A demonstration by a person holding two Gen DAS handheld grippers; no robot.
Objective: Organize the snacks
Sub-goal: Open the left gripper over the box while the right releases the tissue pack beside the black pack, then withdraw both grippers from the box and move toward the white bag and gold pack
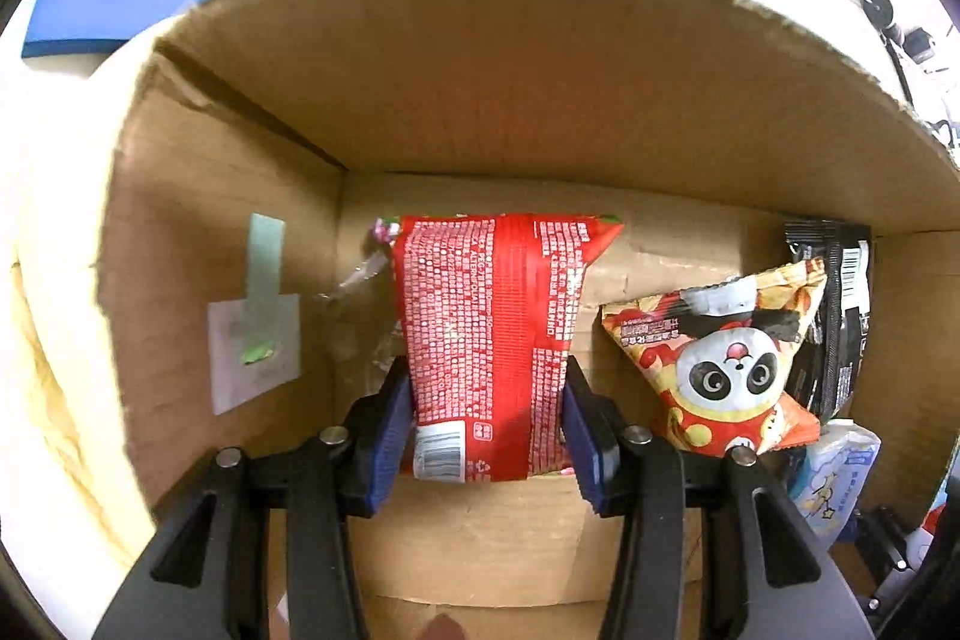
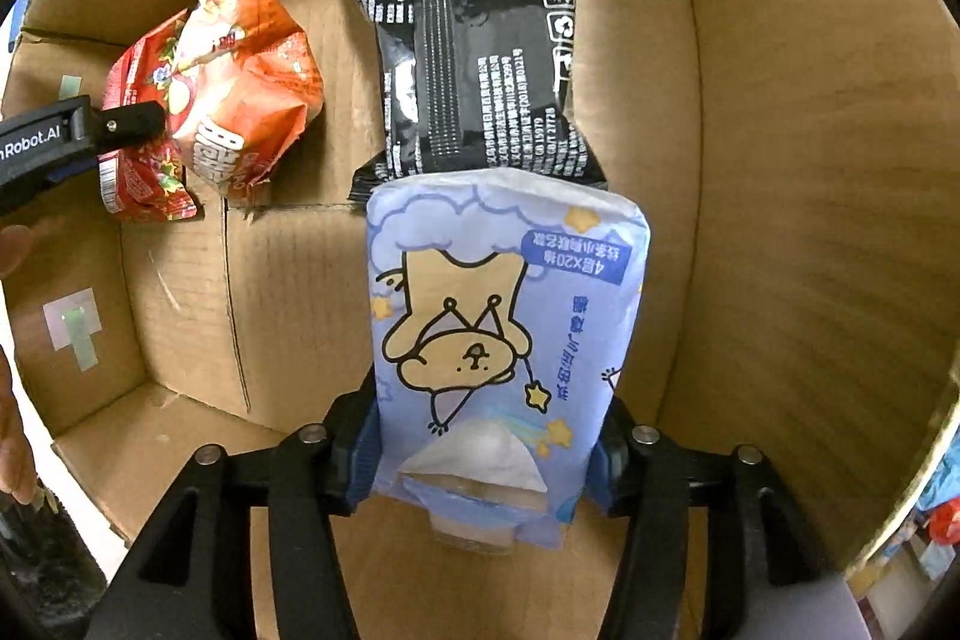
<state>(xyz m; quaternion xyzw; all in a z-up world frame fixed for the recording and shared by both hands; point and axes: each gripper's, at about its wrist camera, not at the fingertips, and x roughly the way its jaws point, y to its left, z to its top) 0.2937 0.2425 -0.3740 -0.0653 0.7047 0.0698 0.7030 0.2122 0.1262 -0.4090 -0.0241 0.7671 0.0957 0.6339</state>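
Left wrist view: left tool [image 1: 487, 427] is pinching a red snack packet [image 1: 489, 340]; right tool [image 2: 483, 451] is gripping a blue tissue pack [image 2: 504, 340] inside the cardboard box [image 2: 798, 220].

One open brown cardboard box [image 2: 780, 160] holds four soft packets in all. Three are snack bags: one red foil bag covered in white print [image 1: 486, 340], one orange-and-yellow bag with a cartoon panda [image 1: 714, 370], and one black bag with white text and a barcode label [image 2: 474, 40]. The fourth is one pale blue tissue pack printed with a cartoon bear [image 2: 504, 340], and two black two-finger grippers are in the box, the left gripper [image 1: 486, 430] and the right gripper [image 2: 486, 454].
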